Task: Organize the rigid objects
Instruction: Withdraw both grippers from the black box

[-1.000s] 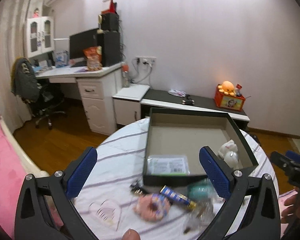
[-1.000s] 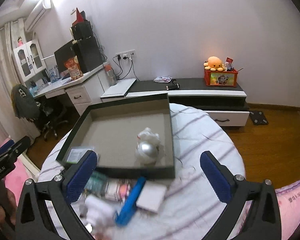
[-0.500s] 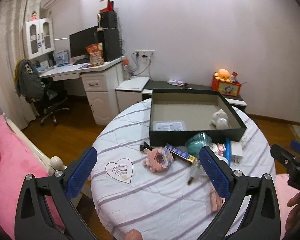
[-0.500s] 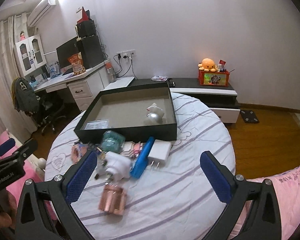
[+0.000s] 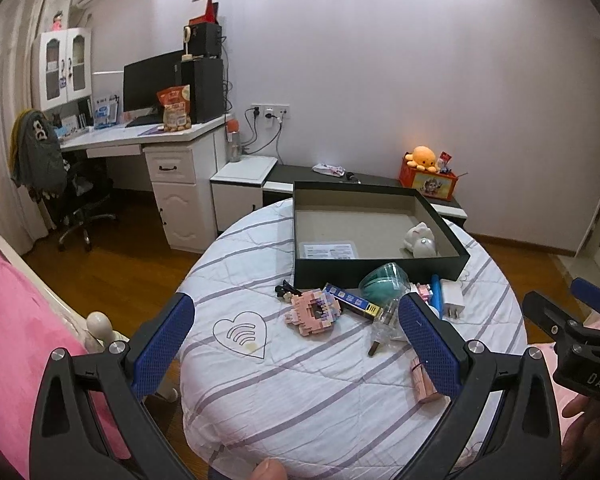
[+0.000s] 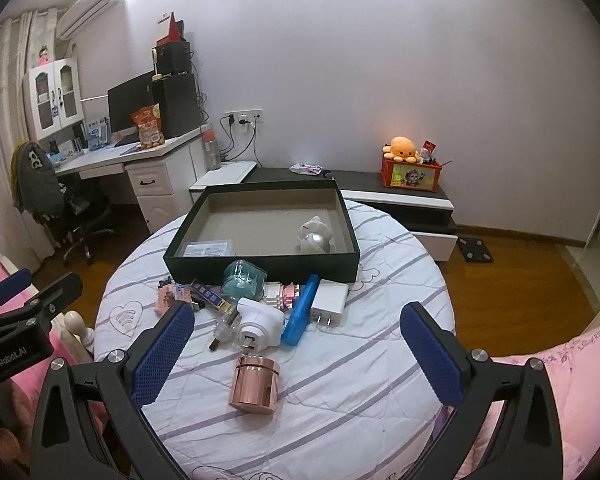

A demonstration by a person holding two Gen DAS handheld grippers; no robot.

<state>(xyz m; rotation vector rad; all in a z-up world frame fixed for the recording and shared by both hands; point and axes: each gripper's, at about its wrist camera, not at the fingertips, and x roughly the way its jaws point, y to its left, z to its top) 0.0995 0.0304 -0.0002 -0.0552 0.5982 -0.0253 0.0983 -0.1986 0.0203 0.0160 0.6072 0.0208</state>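
Observation:
A dark open box (image 6: pixel 260 258) stands at the far side of the round table (image 6: pixel 340 380); inside lie a white figurine with a silver ball (image 6: pixel 316 236) and a paper slip (image 6: pixel 209 249). In front of the box lies a cluster: a teal jar (image 6: pixel 244 278), a pink block toy (image 5: pixel 314 312), a white plug adapter (image 6: pixel 258 326), a blue stick (image 6: pixel 301 310), a white charger (image 6: pixel 331 303) and a copper canister (image 6: pixel 255 380). My right gripper (image 6: pixel 298 354) is open above the canister. My left gripper (image 5: pixel 296 344) is open, held back over the table's near side.
A pink bed (image 5: pixel 12 320) borders the table on the left. Behind are a white desk (image 5: pixel 140 140) with a monitor, an office chair (image 5: pixel 76 200), and a low dark cabinet (image 6: pixel 396 196) with an orange box and plush. Wooden floor lies to the right.
Both grippers have pulled back and up from the box. The whole table and the cluster of items now show in both views. Both stay open.

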